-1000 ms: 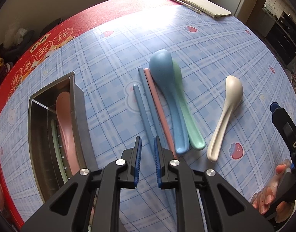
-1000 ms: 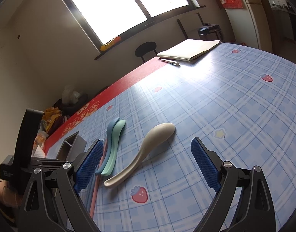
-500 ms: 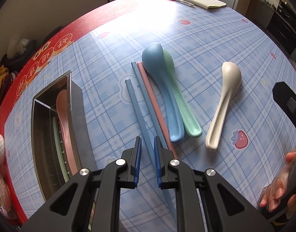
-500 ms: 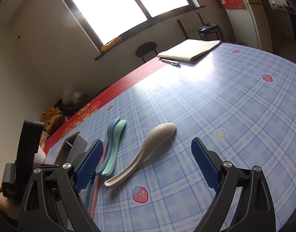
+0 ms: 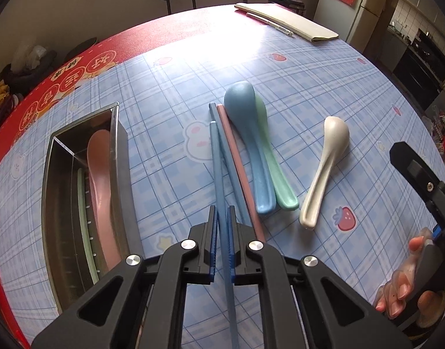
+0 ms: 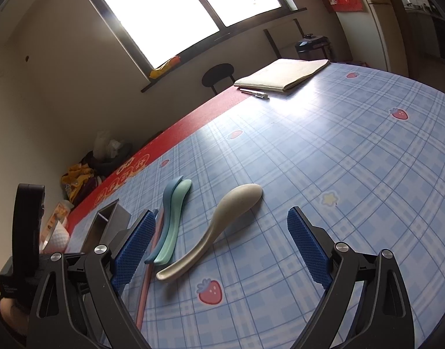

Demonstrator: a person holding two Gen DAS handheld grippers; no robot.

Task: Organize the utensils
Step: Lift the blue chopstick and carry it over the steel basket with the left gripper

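While left tongs [image 5: 221, 241] grip a blue chopstick [image 5: 216, 168], right tongs [image 6: 219, 250] gape; bin [image 5: 48, 192] holds pink spoon [image 5: 100, 180].

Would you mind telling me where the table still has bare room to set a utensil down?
Free: the cloth between the metal tray and the blue chopstick; the wide stretch beyond the spoons toward the notebook; right of the cream spoon. Crowded: chopsticks, pink chopstick, blue spoon and green spoon lie packed together.
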